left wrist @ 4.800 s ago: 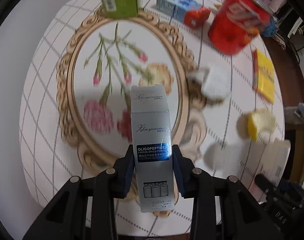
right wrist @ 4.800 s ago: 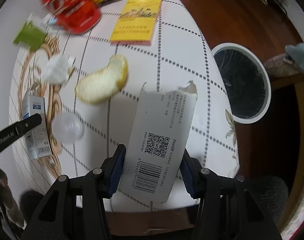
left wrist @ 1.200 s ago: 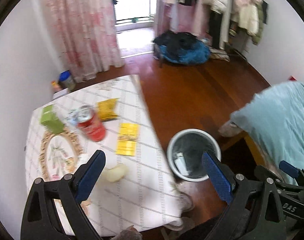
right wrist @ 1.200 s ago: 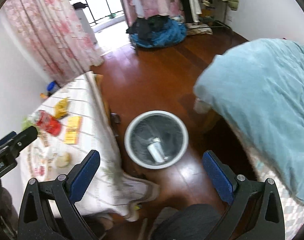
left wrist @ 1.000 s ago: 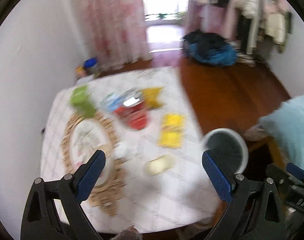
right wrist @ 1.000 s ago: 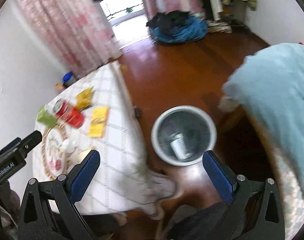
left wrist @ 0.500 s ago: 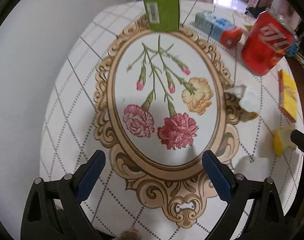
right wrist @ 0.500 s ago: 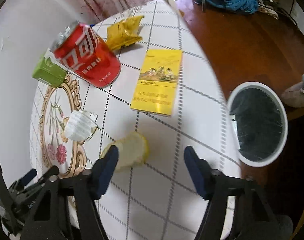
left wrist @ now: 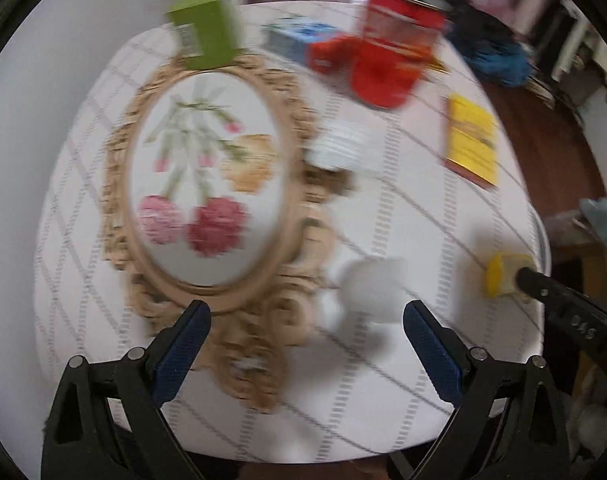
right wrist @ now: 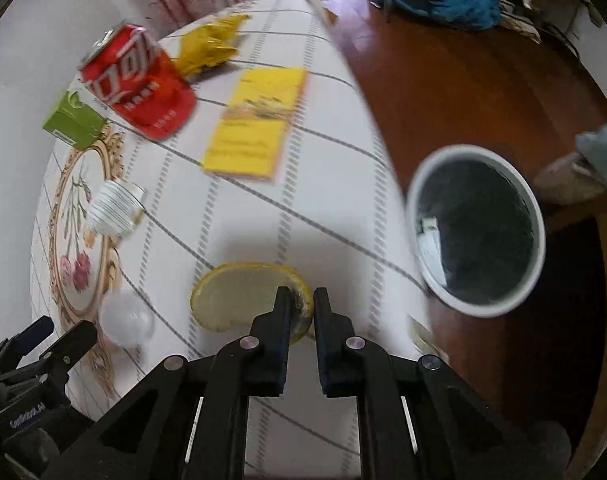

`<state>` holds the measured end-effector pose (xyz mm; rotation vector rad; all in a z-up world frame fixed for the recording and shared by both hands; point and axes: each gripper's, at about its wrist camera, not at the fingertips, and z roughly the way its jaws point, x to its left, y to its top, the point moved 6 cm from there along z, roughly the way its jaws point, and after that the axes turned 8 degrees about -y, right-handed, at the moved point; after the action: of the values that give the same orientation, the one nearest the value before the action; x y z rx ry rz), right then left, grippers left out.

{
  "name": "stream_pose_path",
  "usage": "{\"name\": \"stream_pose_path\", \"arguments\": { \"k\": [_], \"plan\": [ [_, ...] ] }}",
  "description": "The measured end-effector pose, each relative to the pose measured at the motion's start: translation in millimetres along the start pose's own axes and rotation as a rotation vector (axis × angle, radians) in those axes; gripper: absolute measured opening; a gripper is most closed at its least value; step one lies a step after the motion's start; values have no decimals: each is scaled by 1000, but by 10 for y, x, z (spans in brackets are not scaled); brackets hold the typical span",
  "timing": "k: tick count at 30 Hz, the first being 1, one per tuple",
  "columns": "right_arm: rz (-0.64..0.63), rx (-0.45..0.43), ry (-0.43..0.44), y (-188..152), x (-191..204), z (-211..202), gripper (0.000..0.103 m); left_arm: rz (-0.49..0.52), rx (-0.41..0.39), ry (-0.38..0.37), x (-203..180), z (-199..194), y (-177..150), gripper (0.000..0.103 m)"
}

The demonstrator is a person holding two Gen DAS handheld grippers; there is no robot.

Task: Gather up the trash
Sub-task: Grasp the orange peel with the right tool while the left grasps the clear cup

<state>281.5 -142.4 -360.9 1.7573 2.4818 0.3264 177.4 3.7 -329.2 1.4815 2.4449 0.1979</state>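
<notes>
My right gripper (right wrist: pixel 302 300) is shut on the right edge of a pale yellow peel (right wrist: pixel 243 296) that lies on the white checked tablecloth (right wrist: pixel 323 208). My left gripper (left wrist: pixel 305 334) is wide open and empty above the table's near edge, with a clear plastic cup (left wrist: pixel 373 290) lying just ahead between its fingers. The same cup (right wrist: pixel 125 318) shows left of the peel in the right wrist view. The peel (left wrist: pixel 501 278) shows at the far right in the left wrist view. A white bin (right wrist: pixel 477 228) stands on the floor right of the table, with trash inside.
On the table lie a red can (right wrist: pixel 141 86), a green box (right wrist: pixel 73 120), a yellow flat packet (right wrist: pixel 255 124), a crumpled yellow wrapper (right wrist: pixel 209 46), a crumpled white cup (right wrist: pixel 113 208) and a blue-red carton (left wrist: pixel 307 42). A flower-print oval (left wrist: pixel 207 196) marks the cloth.
My right gripper has closed from wide open onto the yellow peel. My left gripper has shifted right, and the clear cup has come between its open fingers.
</notes>
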Motion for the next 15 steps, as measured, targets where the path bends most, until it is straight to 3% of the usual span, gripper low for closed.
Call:
{"name": "stream_pose_path", "arguments": {
  "k": [5, 6, 7, 9, 15],
  "plan": [
    [25, -2, -9, -105, -183, -14, 12, 70, 26, -13, -238, 211, 47, 97],
    [26, -4, -10, -110, -200, -19, 12, 74, 24, -14, -241, 248, 74, 92],
    [27, -6, -10, -114, -209, -24, 12, 72, 22, -13, -245, 269, 86, 84],
    [25, -11, -12, -115, -192, -17, 12, 63, 35, -11, -240, 293, 96, 40],
    [11, -22, -8, -99, -118, -47, 10, 68, 2, -20, -225, 177, 122, 39]
  ]
}}
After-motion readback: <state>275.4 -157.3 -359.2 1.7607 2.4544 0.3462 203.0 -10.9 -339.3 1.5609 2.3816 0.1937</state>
